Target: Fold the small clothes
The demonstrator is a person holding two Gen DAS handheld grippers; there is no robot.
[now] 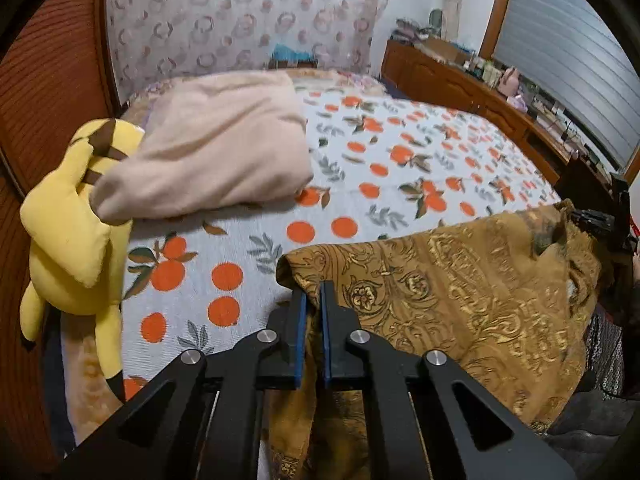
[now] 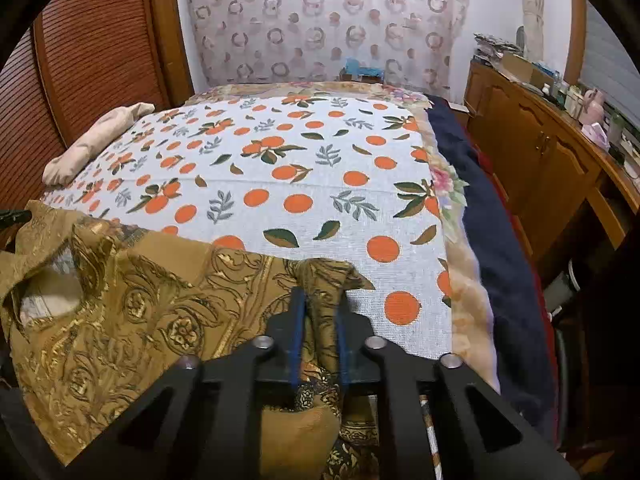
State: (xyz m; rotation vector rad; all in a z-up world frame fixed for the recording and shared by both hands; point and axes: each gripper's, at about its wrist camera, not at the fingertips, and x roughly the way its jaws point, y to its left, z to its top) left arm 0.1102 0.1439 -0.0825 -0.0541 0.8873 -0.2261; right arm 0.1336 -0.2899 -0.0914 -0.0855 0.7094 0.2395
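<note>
A small brown-gold garment with an ornate pattern [image 1: 460, 300] hangs spread over the near edge of the bed. My left gripper [image 1: 313, 288] is shut on its left corner, with cloth bunched between the blue pads. My right gripper [image 2: 320, 296] is shut on its right corner [image 2: 320, 276]. The garment [image 2: 132, 312] stretches to the left of the right gripper, and its neck opening [image 2: 48, 296] shows at the far left. The other gripper appears as a dark shape at the right edge of the left wrist view [image 1: 600, 220].
The bed has a white sheet with an orange-fruit print [image 1: 380, 168] [image 2: 300, 168]. A folded beige cloth [image 1: 216, 152] [image 2: 92, 144] and a yellow plush toy [image 1: 72, 232] lie at the bed's left. A wooden cabinet with clutter [image 2: 560, 152] stands at the right. A dark blanket [image 2: 488, 208] lines the bed's right edge.
</note>
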